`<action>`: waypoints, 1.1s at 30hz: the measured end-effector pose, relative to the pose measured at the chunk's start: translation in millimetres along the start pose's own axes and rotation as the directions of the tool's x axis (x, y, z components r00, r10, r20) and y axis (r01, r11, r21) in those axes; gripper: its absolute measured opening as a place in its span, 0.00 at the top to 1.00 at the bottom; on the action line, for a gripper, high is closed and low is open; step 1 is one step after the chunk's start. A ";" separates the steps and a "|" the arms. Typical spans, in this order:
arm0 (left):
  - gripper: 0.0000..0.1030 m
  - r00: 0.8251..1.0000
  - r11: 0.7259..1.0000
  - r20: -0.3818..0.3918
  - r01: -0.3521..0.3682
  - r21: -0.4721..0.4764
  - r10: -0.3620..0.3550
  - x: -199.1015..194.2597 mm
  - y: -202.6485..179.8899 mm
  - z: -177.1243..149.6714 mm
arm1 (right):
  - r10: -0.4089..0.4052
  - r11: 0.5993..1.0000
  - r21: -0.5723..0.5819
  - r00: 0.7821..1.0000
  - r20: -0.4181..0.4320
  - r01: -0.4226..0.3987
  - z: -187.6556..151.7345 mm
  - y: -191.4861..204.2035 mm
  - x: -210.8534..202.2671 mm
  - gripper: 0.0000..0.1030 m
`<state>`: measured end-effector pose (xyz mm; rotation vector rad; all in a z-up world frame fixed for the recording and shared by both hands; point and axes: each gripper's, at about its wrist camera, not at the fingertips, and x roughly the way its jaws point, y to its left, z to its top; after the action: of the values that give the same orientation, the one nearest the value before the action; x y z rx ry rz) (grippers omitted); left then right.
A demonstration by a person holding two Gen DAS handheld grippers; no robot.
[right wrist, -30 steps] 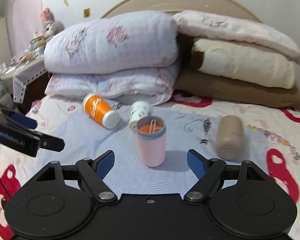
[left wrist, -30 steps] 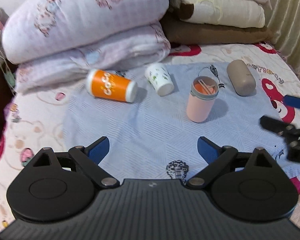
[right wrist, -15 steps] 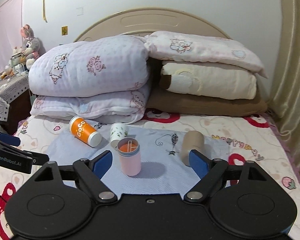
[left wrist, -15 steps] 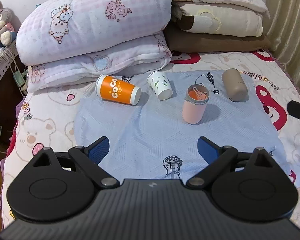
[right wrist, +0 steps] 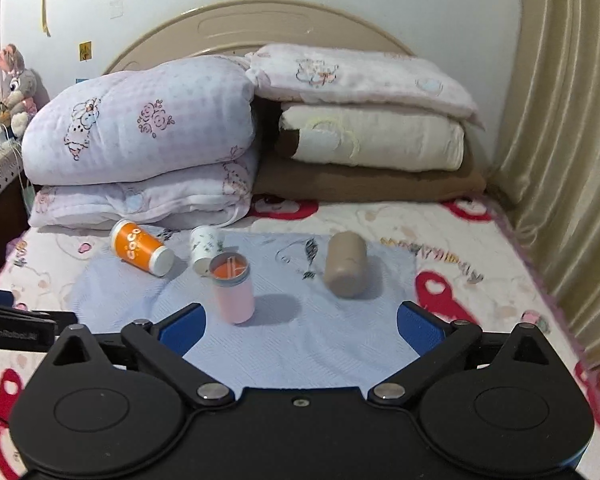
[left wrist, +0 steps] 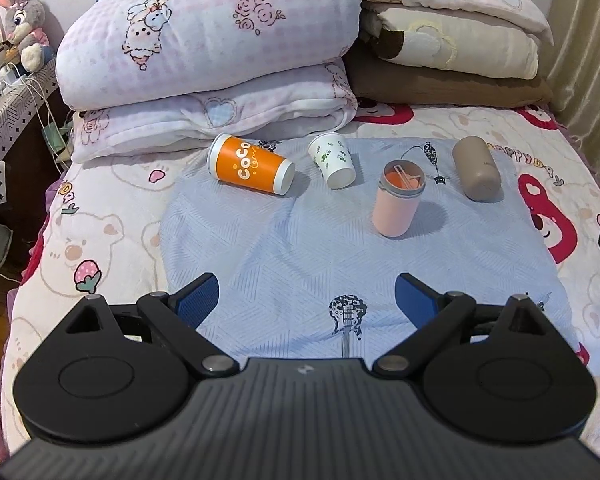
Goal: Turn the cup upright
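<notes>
Your bed [left wrist: 112, 216] fills both views, with the folded quilts [left wrist: 204, 40] stacked at 12 o'clock against the headboard [right wrist: 256, 28] and a pale blue cloth [left wrist: 300, 248] spread over the bear-print sheet. On that cloth, from 10 o'clock round to 1 o'clock in your left wrist view, lie four cups. The orange CoCo cup [left wrist: 250, 170] is on its side at 11 o'clock, its lidded wide end toward the quilts and its narrow base toward you. Just beside it at 12 o'clock the white leaf-print paper cup [left wrist: 333, 161] also lies tipped, its open mouth facing you. The pink cup [left wrist: 396, 200] with an orange inside stands upright at 1 o'clock, apart from the others. The taupe cup [left wrist: 476, 174] lies on its side further toward 2 o'clock, near the cloth's edge. Your left hand-held gripper [left wrist: 306, 296] hovers above the near part of the cloth with its blue fingers wide apart, holding nothing. Your right hand-held gripper [right wrist: 300, 326] is likewise spread wide and empty, with the pink cup just beyond its left finger [right wrist: 182, 328].
</notes>
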<state>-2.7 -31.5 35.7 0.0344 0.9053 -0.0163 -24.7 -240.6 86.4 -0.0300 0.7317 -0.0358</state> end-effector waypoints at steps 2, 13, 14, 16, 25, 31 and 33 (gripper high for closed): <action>0.07 1.000 1.000 0.001 -0.006 -0.001 0.006 -2.1 -1.0 -1.8 | -0.023 1.000 0.005 1.000 0.003 0.023 -2.6 0.4 -1.6 0.00; 0.07 0.999 0.999 0.033 -0.029 -0.019 0.029 -10.8 1.3 -11.3 | -0.069 0.998 0.006 0.998 -0.002 0.069 -16.2 1.4 -10.7 0.00; 0.07 0.999 0.999 0.026 -0.037 -0.021 0.037 -11.9 0.2 -12.1 | -0.070 0.998 0.007 0.998 -0.002 0.070 -17.3 1.6 -11.3 0.00; 0.07 0.999 0.999 0.011 -0.037 -0.018 0.037 -9.9 0.0 -12.9 | -0.071 0.997 0.005 0.997 -0.005 0.071 -18.7 2.1 -11.7 0.00; 0.07 0.999 0.999 -0.014 -0.032 -0.030 0.032 -1.8 2.5 -15.7 | -0.076 0.997 0.009 0.997 -0.025 0.076 -24.3 3.6 -5.2 0.00; 0.07 1.000 0.999 -0.009 -0.029 -0.024 0.029 -2.0 0.6 -15.7 | -0.091 0.995 0.026 0.995 -0.031 0.091 -26.2 -0.3 -3.6 0.00; 0.07 1.000 0.999 -0.007 -0.031 -0.023 0.030 -2.6 -0.5 -16.0 | -0.091 0.995 0.027 0.995 -0.029 0.091 -26.1 -1.5 -4.1 0.00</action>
<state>-17.0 -31.3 27.9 0.0271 0.9113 0.0226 -45.2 -242.3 69.8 -0.0353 0.7575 -0.1339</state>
